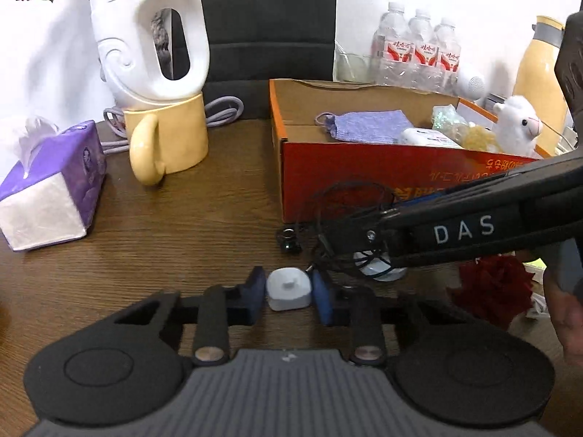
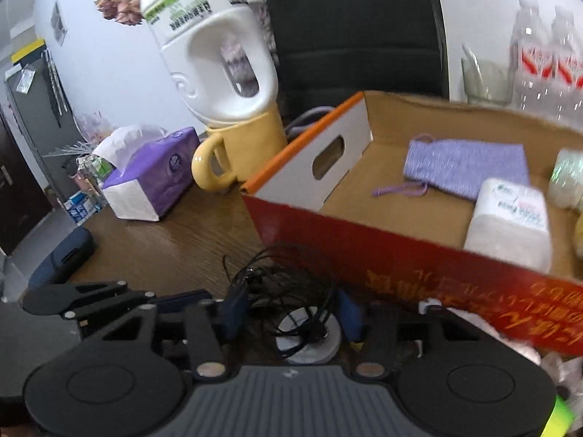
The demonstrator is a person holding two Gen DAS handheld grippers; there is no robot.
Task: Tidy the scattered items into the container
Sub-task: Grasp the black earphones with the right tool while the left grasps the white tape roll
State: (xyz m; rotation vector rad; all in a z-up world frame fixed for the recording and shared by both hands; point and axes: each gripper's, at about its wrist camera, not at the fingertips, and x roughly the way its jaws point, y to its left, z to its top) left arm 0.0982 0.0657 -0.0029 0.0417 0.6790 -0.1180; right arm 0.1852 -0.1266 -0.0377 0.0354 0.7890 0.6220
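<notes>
My left gripper [image 1: 289, 288]: clamped on small white plastic block [image 1: 289, 288]. My right gripper [image 2: 291, 313]: fingers apart, straddling tangled black cable [image 2: 291, 284] over white round disc [image 2: 309, 338].

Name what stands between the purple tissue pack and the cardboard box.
A yellow mug with a white jug upended in it; both wrist views show it.

Both fisheye views are brightly, evenly lit, with the white backdrop [image 1: 47, 54] nearly blown out. Edges bow strongly with dark corner vignetting. The right wrist view is motion-blurred, smearing the red box [image 2: 419, 266] lettering.
</notes>
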